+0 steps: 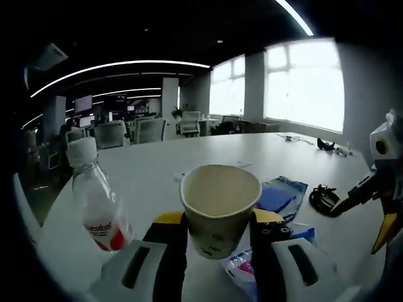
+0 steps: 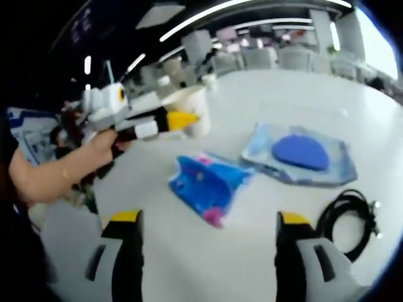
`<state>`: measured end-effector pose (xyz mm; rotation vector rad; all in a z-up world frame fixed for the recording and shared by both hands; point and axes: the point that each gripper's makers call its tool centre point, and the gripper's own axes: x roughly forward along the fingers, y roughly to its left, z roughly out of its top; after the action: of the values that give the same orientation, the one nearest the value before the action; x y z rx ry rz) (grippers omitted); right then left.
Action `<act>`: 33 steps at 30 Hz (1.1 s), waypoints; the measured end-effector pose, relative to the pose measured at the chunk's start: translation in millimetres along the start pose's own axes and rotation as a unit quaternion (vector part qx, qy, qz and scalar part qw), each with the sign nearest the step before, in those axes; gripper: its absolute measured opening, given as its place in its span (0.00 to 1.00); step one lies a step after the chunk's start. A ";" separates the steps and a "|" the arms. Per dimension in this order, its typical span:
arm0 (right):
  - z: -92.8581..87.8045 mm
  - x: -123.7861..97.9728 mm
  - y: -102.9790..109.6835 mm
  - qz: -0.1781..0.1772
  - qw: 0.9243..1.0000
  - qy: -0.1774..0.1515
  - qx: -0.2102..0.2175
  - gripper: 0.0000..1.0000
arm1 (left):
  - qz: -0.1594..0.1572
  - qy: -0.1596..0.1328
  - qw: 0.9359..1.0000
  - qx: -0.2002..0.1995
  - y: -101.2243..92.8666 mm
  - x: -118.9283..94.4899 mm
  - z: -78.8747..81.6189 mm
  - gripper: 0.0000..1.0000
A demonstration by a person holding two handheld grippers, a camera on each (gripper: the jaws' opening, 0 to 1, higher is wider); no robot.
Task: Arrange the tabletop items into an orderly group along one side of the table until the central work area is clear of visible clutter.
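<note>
A cream paper cup [image 1: 220, 204] stands upright between the jaws of my left gripper [image 1: 219, 221], which is shut on it just above the white table [image 1: 189, 157]. In the right gripper view the same cup [image 2: 195, 100] sits at the far left, held by the left gripper [image 2: 160, 123] in a person's hand [image 2: 94, 151]. My right gripper [image 2: 208, 251] is open over bare table, and it shows at the right edge of the left gripper view [image 1: 368, 214]. A clear water bottle [image 1: 94, 201] with a white cap stands left of the cup.
A blue and pink packet [image 2: 208, 182] lies ahead of my right gripper. Beyond it is a clear bag with a blue round item [image 2: 302, 154], also the blue bag [image 1: 277, 195]. A coiled black cable [image 2: 349, 217] lies right. Office chairs [image 1: 148, 130] line the far side.
</note>
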<state>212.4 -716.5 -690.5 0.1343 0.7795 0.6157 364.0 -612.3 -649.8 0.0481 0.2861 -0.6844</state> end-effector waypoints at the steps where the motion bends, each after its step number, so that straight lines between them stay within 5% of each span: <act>1: -0.9 1.3 -1.0 0.001 1.000 0.000 0.003 0.83 | -0.001 0.002 1.000 -0.001 1.2 4.0 -2.0 0.37; 18: -5.9 22.3 -17.2 -0.014 0.999 -0.003 0.030 0.78 | -0.003 0.009 1.000 -0.021 7.5 43.7 -25.1 0.37; 33: -10.9 31.3 -18.8 -0.018 0.999 -0.001 0.038 0.72 | 0.003 0.013 0.999 -0.032 9.6 53.2 -39.7 0.37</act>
<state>230.7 -715.4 -723.8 0.1901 0.8022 0.5514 399.5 -632.2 -703.1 -0.0041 0.3329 -0.6689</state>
